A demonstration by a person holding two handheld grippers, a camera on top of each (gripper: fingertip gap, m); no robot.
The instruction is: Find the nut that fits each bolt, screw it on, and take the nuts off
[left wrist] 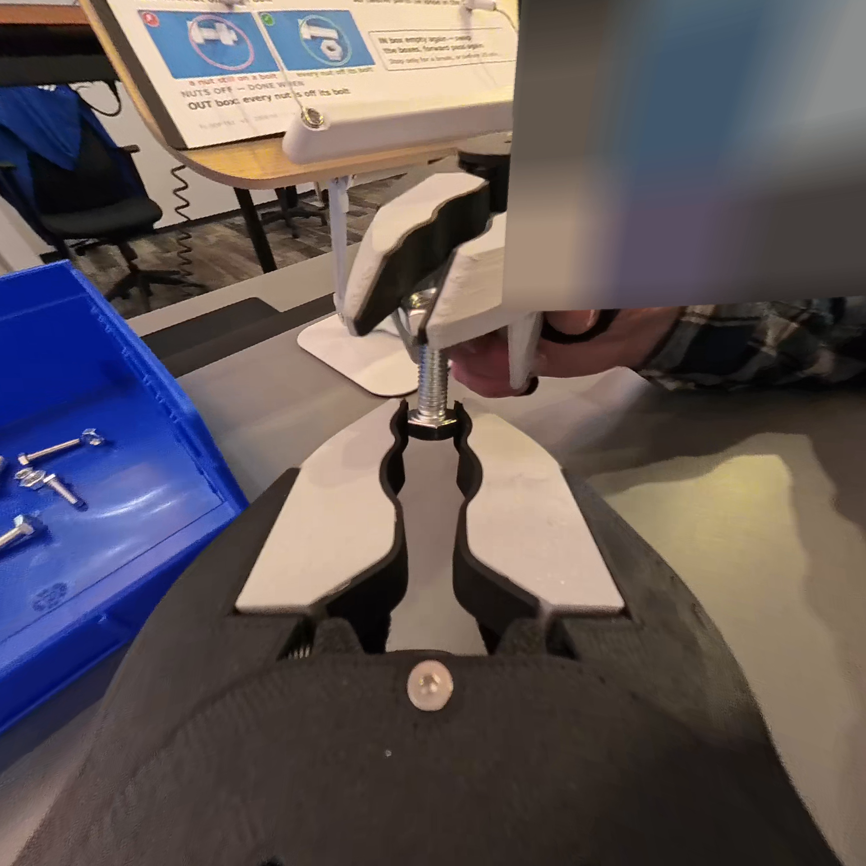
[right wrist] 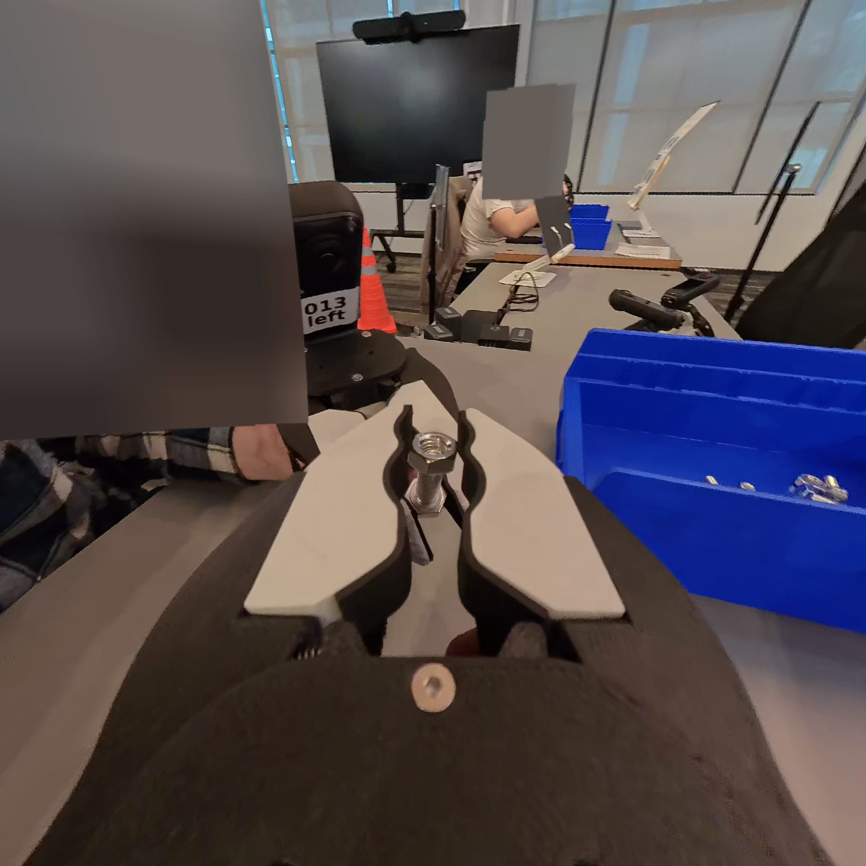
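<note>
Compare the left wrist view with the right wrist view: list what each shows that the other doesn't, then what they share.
Left wrist view only: a blue bolt bin holding loose bolts, an instruction sheet on a tilted board, and the bolt's threads seen side-on.

Right wrist view only: a blue nut bin with small nuts, a dark monitor, an orange cone, and a seated person.

Both: the left gripper gripping the bolt by its head, the right gripper gripping the nut on its end, and the grey table.

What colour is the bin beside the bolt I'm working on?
Blue; the bin shows best in the right wrist view, right of the bolt.
</note>
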